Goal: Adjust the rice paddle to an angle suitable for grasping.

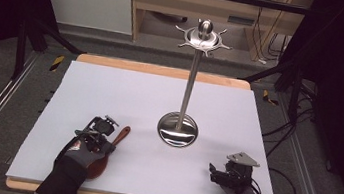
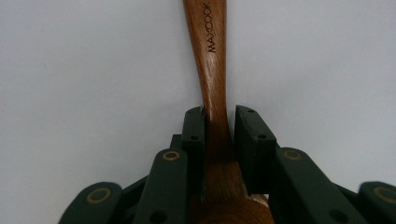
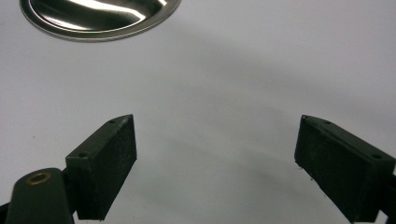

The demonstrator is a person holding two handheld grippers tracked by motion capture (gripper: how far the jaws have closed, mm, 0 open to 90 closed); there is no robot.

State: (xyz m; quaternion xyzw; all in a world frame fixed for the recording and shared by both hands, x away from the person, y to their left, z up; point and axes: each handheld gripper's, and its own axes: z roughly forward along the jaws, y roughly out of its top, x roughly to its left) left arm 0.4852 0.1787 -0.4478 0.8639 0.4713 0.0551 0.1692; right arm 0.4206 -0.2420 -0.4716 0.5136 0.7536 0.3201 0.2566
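A wooden spoon (image 1: 121,134) lies on the white table top (image 1: 110,94) at the front left, its handle pointing away and to the right. My left gripper (image 1: 106,141) is shut on the handle; in the left gripper view the spoon (image 2: 208,56), marked MAXCOOK, runs up between the two black pads (image 2: 194,130) of the left gripper (image 2: 219,122). My right gripper (image 1: 214,173) rests low at the front right, open, with only bare table between its wide-set pads (image 3: 105,163) in the right gripper view (image 3: 215,149).
A tall steel utensil stand (image 1: 191,79) rises from a round shiny base (image 1: 177,130) mid-table, with a ring of hooks (image 1: 203,36) at its top. The base's rim (image 3: 98,18) lies ahead of the right gripper. Cables and rails border the table.
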